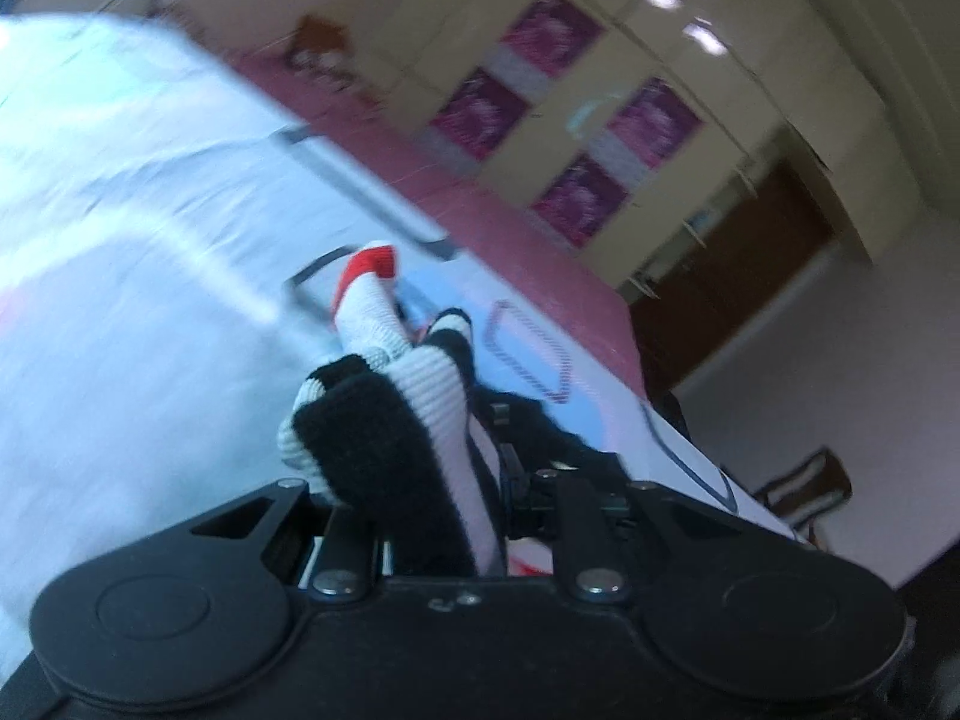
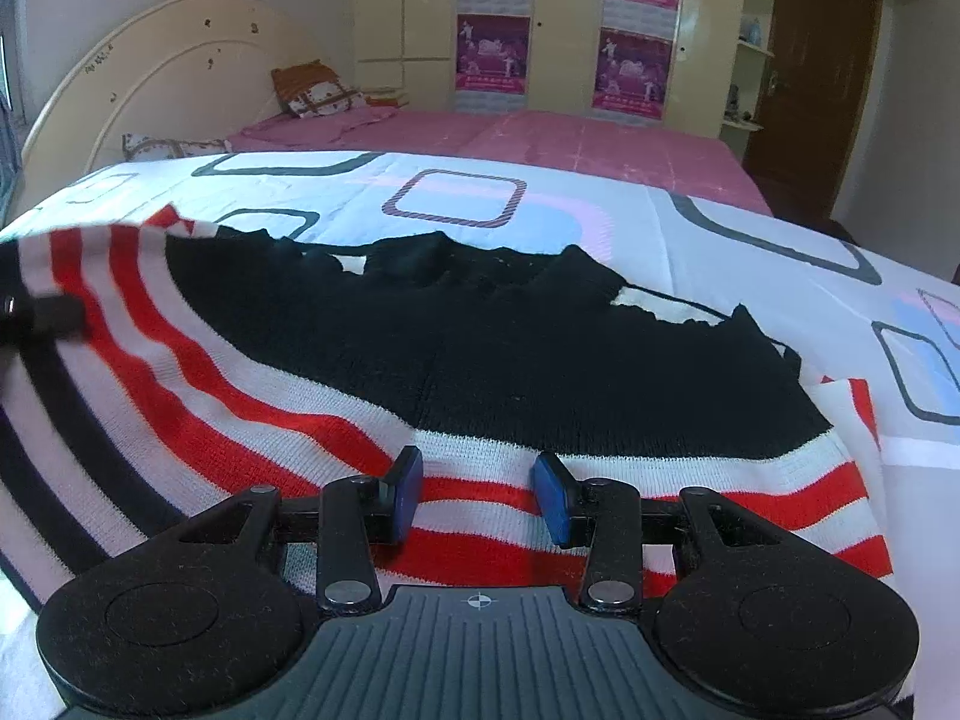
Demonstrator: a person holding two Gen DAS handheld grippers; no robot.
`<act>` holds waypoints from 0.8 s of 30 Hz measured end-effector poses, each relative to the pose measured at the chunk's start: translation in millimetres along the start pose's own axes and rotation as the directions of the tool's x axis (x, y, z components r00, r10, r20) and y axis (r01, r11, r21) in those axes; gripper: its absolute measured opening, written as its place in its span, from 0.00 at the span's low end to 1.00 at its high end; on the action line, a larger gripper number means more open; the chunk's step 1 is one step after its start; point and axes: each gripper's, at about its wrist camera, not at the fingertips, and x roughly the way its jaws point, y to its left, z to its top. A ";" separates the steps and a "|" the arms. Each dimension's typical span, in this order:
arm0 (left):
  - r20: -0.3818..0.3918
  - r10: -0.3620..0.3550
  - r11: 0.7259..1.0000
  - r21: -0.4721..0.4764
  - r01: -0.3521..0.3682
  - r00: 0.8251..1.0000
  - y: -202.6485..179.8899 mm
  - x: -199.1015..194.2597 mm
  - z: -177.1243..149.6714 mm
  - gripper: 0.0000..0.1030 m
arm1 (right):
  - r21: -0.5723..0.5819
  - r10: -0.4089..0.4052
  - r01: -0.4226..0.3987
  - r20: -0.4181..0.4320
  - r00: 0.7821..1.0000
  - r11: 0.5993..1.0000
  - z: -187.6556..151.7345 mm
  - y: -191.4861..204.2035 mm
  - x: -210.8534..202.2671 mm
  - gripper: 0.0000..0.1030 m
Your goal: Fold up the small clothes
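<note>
A knitted sweater (image 2: 456,348), black in the middle with red, white and black stripes, lies spread on the patterned bed sheet (image 2: 660,222). My left gripper (image 1: 432,438) is shut on a bunched edge of the sweater (image 1: 384,420), and the fabric hides most of its fingers. In the right wrist view that gripper shows as a dark blur at the far left (image 2: 36,315), with the striped edge raised there. My right gripper (image 2: 480,483) stands open low over the red and white stripes near the hem. Flat cloth lies between its blue pads (image 2: 555,498), unpinched.
The white sheet with rounded-square prints covers the near part of the bed. A pink spread (image 2: 540,138), pillows (image 2: 318,93) and a cream headboard (image 2: 150,72) lie beyond. Cupboards with purple posters (image 2: 636,66) and a brown door (image 2: 810,78) line the far wall.
</note>
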 end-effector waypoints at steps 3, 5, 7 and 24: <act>0.003 -0.038 0.994 0.105 0.037 0.999 -34.1 0.7 0.6 0.18 | 0.029 0.038 -0.038 0.008 0.999 0.999 0.3 -9.9 -5.6 0.40; -0.003 -0.065 0.982 0.179 0.065 0.998 -57.1 3.6 -2.7 0.18 | 0.065 0.053 -0.054 0.019 0.998 0.996 0.3 -20.1 -12.0 0.41; -0.020 -0.099 0.961 0.257 0.101 0.995 -82.4 8.3 -10.0 0.18 | 0.109 0.056 -0.060 0.036 0.998 0.992 -2.1 -35.3 -20.9 0.42; -0.288 -0.106 0.543 0.785 0.298 0.952 -188.7 45.1 -192.6 0.41 | 0.404 -0.031 -0.004 0.080 0.996 0.915 -35.7 -184.1 -109.2 0.42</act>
